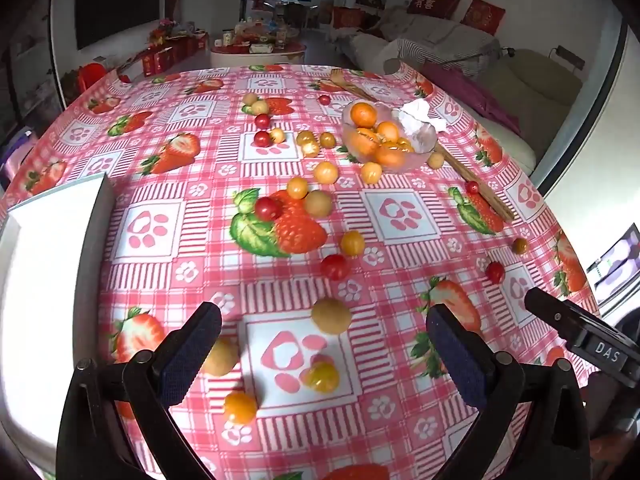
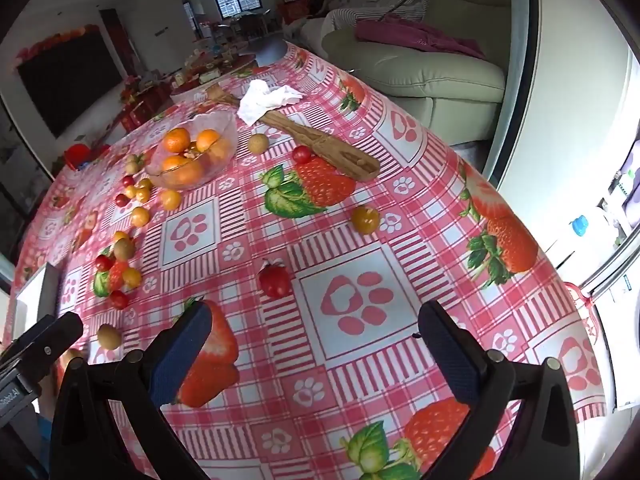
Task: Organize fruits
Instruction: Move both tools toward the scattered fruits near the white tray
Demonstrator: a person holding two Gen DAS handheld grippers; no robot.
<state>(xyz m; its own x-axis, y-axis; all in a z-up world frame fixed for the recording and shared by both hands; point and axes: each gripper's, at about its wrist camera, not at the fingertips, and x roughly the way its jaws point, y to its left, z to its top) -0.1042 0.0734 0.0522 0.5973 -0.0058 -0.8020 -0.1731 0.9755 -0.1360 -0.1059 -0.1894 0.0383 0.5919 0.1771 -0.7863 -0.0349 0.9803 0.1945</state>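
Clearly nothing is held yet: the left tool (image 1: 322,342) and the right tool (image 2: 316,340) both hang over the surface (image 2: 400,216) with their jaws spread wide and nothing between them. The fruits lie scattered across the pink strawberry-print cloth, while the glass bowl (image 1: 424,140) at the far side already holds several oranges (image 1: 363,115). I would start with the tan round fruit (image 1: 331,315) just ahead of the left tool, and the red tomato (image 2: 274,280) nearest the right one. Come down squarely so a jaw sits on either side, then close gently, since these small round things will likely roll or bruise. A wooden spatula (image 2: 320,140) and a crumpled tissue (image 2: 266,100) lie by the bowl; a pale sofa (image 2: 420,76) stands beyond the right edge.
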